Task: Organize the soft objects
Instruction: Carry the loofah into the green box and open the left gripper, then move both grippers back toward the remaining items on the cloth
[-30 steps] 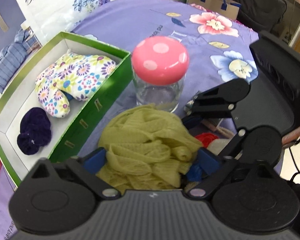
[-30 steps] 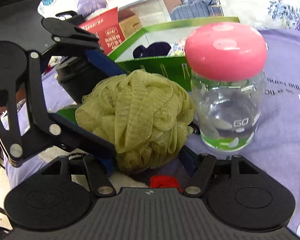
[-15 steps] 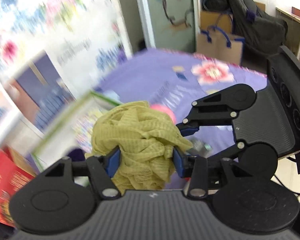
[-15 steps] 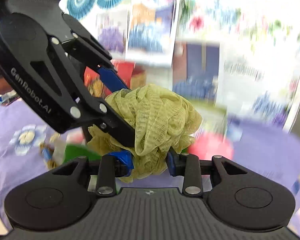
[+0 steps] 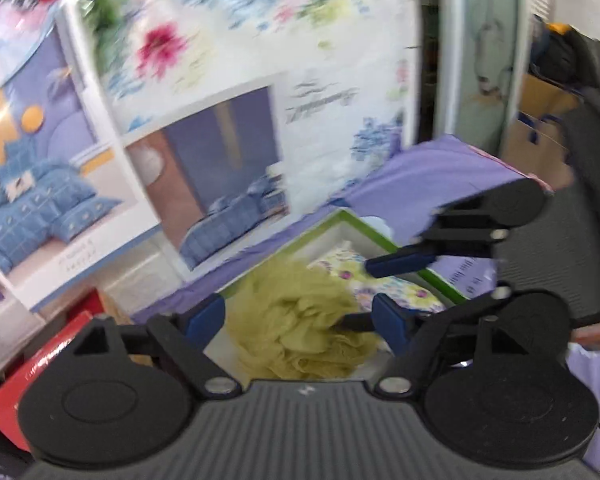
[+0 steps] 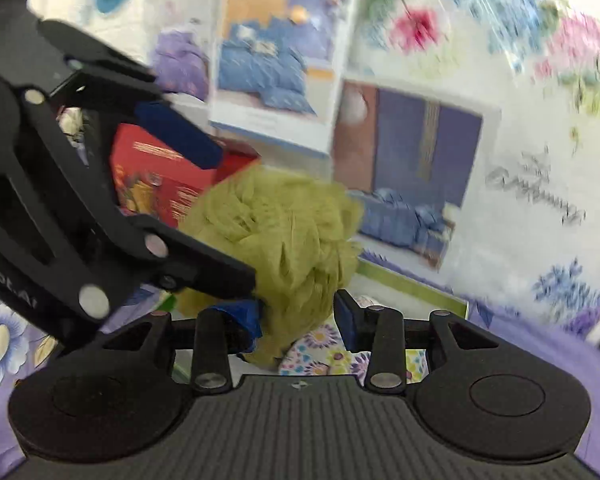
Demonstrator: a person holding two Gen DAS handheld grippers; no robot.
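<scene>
A yellow-green mesh loofah hangs over the green box. It sits between the pads of my left gripper, whose jaws are opening; both pads stand clear of it. In the right wrist view my right gripper pinches the loofah at its lower part, and its jaws are opening slightly. There the left gripper spreads wide around the loofah's left side. The right gripper reaches in from the right. A floral mitt lies inside the box.
Large bedding packages with printed pictures stand right behind the box. A red carton sits at the lower left. The purple floral tablecloth stretches to the right, with a black chair and a cardboard box beyond it.
Both grippers rose with the loofah from beside the pink-lidded jar and swung over the green box. The left jaws squeezed it, then spread off it. The jar has left view.
</scene>
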